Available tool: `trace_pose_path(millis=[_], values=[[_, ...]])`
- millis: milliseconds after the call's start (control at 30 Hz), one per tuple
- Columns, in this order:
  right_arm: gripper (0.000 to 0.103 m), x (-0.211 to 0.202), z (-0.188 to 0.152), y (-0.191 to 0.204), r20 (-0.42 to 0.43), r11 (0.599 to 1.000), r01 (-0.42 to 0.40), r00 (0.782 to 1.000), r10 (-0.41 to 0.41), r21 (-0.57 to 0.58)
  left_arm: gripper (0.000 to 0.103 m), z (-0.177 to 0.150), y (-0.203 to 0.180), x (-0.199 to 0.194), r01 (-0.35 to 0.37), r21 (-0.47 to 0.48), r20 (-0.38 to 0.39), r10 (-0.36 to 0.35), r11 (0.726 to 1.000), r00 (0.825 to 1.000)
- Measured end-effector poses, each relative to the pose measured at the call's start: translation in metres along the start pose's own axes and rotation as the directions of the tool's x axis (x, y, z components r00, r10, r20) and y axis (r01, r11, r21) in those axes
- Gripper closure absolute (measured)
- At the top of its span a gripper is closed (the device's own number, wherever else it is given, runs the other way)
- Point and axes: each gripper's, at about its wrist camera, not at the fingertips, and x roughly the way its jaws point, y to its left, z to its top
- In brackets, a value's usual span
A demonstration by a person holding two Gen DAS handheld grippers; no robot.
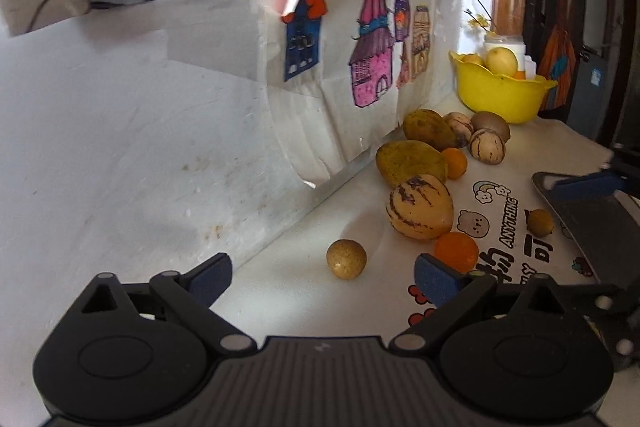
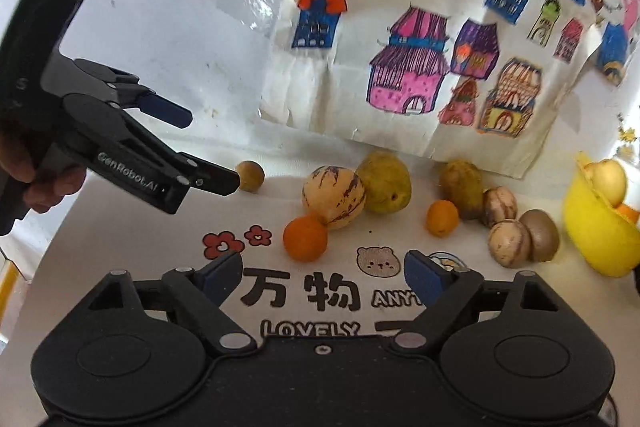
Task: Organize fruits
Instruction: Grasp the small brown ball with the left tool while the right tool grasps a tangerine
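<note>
Between your wide-open, empty left gripper and the wall lies a small round tan fruit. Your right gripper gapes empty above the white printed cloth; the yellow plastic bowl sits near the cloth's right edge.

White table bearing a printed cartoon cloth; coloured house drawings hanging on the wall behind.

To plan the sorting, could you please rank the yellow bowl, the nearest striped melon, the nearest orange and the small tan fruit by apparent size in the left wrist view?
1. Yellow bowl, though farthest.
2. Striped melon.
3. Orange.
4. Tan fruit, nearly alike.
</note>
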Motion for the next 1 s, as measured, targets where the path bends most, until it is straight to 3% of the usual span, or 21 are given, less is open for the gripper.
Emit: trace_pose_path(millis=[233,567,767,833,900,1000], values=[[0.022,0.022,-0.003,0.004,-0.011,0.999,-0.023,1.000,0.023,-0.024,0.019,0.002,0.004,0.014,0.035,-0.007,-0.017,-0.036,0.999,0.999],[0.043,0.046,-0.002,0.000,-0.027,0.998,-0.052,0.998,0.053,0.025,0.043,0.001,0.005,0.027,0.084,-0.024,-0.029,-0.085,0.996,0.996],[0.054,0.055,0.001,-0.005,-0.014,0.995,-0.070,0.997,0.071,0.071,0.063,0.003,0.004,0.036,0.099,-0.046,-0.038,-0.100,0.994,0.994],[0.059,0.056,0.001,-0.005,-0.017,0.994,-0.075,0.997,0.076,0.080,0.074,0.004,0.004,0.037,0.100,-0.056,-0.040,-0.102,0.993,0.994],[0.067,0.057,0.001,-0.006,-0.021,0.993,-0.078,0.997,0.080,0.087,0.074,0.004,0.004,0.038,0.095,-0.058,-0.044,-0.097,0.994,0.994],[0.068,0.056,0.000,-0.008,-0.022,0.990,-0.087,0.996,0.090,0.107,0.075,0.004,0.001,0.037,0.088,-0.054,-0.044,-0.091,0.995,0.995]])
